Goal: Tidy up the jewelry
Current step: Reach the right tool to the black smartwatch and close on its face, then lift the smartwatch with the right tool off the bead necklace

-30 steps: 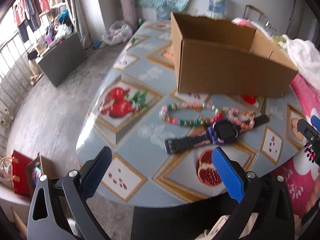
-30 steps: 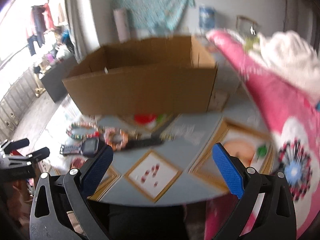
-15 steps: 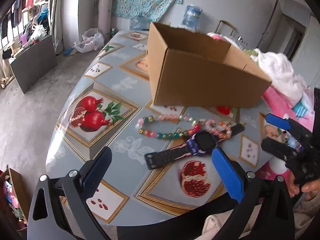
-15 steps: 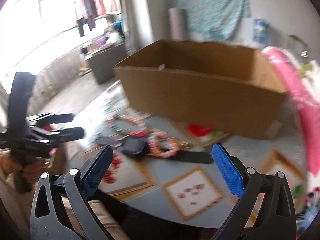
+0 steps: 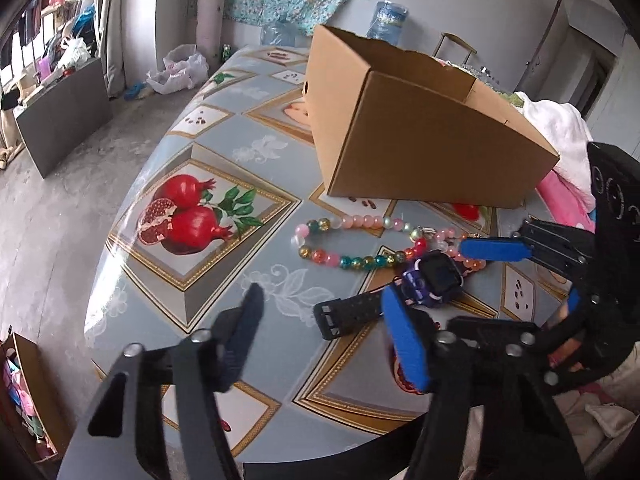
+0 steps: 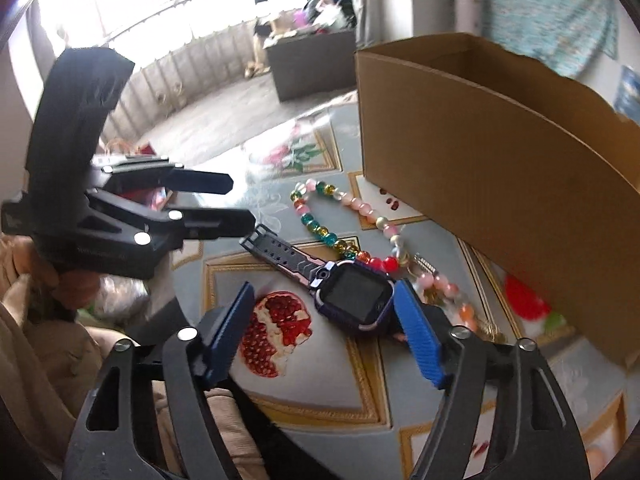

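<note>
Cardboard, brown and open-topped, forms the large box (image 5: 420,136) standing on the bench (image 5: 224,148), whose grey-blue oilcloth is printed with framed pomegranates. Just in front of the box lies a long strand of pink, green and amber glass beads (image 5: 352,240), looped flat on the cloth, and beside its right end a smaller pink and orange bead bracelet (image 6: 448,292). A purple, square-faced digital watch with a black ribbed strap (image 5: 434,280) lies face up across the near end of the beads, one strap end stretched out toward the bench edge. The left gripper (image 5: 324,328) hovers low over that free strap end, its jaws closing but not pressing on anything; the strap shows between them, untouched. The right gripper (image 6: 324,320) hangs over the watch face with its blue-padded jaws also closing, the watch body lying between them and the right pad just beside it, no grip made that I can see. A hand in a beige sleeve (image 6: 48,320) holds the left tool.
</note>
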`<state>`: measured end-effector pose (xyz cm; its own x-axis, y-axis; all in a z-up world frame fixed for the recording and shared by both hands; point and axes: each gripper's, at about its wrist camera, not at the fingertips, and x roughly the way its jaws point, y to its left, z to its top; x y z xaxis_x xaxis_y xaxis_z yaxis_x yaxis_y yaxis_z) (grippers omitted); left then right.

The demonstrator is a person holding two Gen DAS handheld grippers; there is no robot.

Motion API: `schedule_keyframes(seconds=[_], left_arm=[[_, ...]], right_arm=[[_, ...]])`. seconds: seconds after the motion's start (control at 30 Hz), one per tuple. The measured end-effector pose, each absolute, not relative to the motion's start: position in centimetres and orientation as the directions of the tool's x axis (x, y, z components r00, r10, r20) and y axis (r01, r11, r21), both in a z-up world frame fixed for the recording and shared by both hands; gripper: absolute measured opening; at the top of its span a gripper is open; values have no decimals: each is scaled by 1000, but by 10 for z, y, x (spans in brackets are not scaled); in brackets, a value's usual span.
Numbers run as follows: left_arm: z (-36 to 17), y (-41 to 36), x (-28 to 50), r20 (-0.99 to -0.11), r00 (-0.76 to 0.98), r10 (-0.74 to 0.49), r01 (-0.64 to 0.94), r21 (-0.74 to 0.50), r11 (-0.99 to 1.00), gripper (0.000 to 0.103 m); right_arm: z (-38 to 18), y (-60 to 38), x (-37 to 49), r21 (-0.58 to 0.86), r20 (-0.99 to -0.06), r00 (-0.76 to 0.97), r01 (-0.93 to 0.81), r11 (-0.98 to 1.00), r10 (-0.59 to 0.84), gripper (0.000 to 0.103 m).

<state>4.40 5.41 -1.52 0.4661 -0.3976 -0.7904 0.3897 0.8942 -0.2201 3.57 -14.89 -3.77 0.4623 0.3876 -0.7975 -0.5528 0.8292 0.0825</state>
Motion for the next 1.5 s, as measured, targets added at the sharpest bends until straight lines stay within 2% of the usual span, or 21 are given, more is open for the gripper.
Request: schedule_keyframes(seconds=[0.17, 0.27, 0.33, 0.53, 0.6, 0.77, 0.87, 1.07, 1.3, 1.5], left_arm=[[-18, 54, 50, -796, 440, -415, 407, -235, 883, 38], [-18, 53, 53, -796, 428, -428, 421, -243, 874, 30], [-17, 52, 54, -794, 424, -435, 431, -245, 868, 29], [-12, 49, 54, -787, 422, -449, 476, -230, 849, 28], [-11, 47, 54, -787, 422, -451, 484, -225, 846, 28], [-11, 42, 53, -793, 412, -448, 516, -202, 833, 29], [-11, 35, 51, -796, 415, -440, 547, -168, 820, 36], [-15, 16, 38, -803, 421, -422, 647, -60, 760, 44], [-35, -9, 27, -844, 437, -311, 702, 104, 704, 46], [-37, -21, 21, -827, 496, -264, 700, 200, 685, 47]], right_arm=[[-44, -140, 42, 34, -833, 433, -579, 814, 343, 63], [-47, -133, 44, 6, -851, 417, -600, 800, 320, 63], [-50, -138, 48, -13, -861, 408, -616, 788, 305, 63], [-57, -134, 54, -41, -880, 383, -649, 760, 280, 62], [-56, -135, 60, -36, -879, 382, -649, 760, 285, 52], [-56, -145, 78, 54, -877, 333, -650, 758, 347, 51], [-54, -157, 87, 131, -868, 291, -647, 751, 402, 50], [-55, -182, 110, 273, -843, 202, -639, 719, 499, 50], [-59, -198, 117, 354, -823, 140, -632, 689, 551, 50], [-61, -205, 121, 393, -809, 114, -624, 675, 576, 50]])
